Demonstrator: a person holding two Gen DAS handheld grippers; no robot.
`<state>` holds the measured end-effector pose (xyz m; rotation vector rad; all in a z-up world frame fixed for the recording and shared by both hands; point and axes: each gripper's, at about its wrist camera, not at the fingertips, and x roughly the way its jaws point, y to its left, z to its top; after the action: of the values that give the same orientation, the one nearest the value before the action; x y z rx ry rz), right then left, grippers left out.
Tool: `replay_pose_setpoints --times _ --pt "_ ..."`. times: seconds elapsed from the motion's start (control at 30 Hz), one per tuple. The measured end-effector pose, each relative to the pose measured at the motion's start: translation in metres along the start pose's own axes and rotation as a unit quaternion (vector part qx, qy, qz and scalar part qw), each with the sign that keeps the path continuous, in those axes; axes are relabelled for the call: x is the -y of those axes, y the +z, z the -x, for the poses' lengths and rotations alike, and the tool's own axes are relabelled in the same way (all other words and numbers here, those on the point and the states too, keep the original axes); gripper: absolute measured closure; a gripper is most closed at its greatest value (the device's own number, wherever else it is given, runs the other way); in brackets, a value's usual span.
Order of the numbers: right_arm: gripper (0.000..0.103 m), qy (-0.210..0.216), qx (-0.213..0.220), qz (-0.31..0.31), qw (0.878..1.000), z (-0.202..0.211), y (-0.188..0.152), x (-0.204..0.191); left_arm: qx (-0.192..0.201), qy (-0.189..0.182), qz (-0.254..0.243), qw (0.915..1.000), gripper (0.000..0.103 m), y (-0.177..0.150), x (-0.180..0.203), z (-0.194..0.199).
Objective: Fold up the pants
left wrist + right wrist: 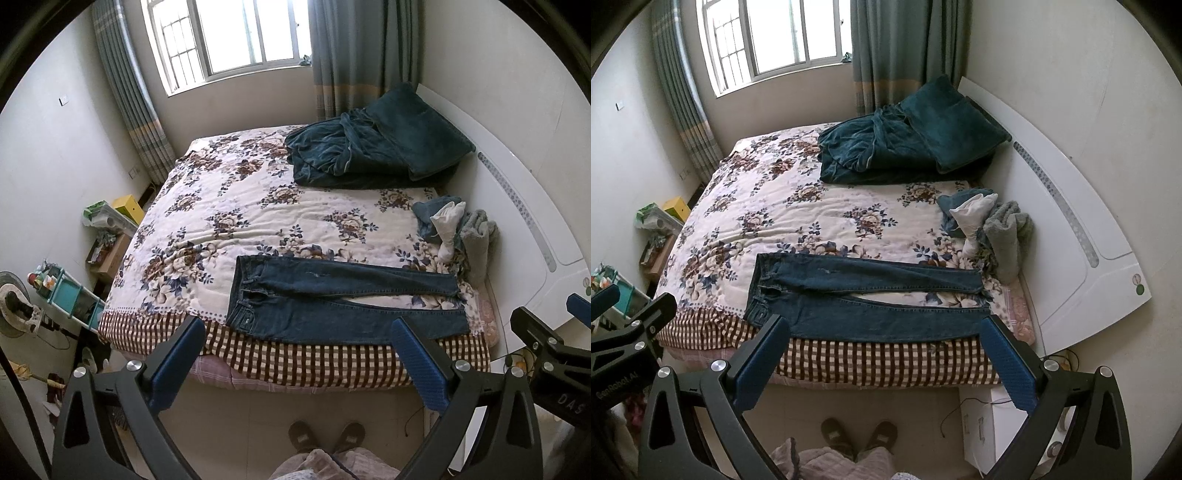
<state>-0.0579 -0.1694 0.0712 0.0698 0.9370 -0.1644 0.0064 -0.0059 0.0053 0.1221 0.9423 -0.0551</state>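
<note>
Left wrist view: dark blue jeans [343, 306] lie flat at lower centre, legs spread rightward; left gripper [299, 354] and right gripper [882, 354] gape wide, empty.

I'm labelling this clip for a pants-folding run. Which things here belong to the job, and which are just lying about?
For the job:
- jeans, spread flat at the bed's near edge
- left gripper, open
- right gripper, open

Lying about:
- teal blanket
- small clothes pile
- slippers
</note>
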Motion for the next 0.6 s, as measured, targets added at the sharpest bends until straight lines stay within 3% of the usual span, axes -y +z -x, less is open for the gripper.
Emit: replay_pose_setpoints --times 0.6 --pt "0.000 0.001 -0.002 0.001 1.000 -0.0026 0.0032 0.0009 0.000 0.000 -0.001 1.0000 0.000 0.0076 0.0088 -0.0027"
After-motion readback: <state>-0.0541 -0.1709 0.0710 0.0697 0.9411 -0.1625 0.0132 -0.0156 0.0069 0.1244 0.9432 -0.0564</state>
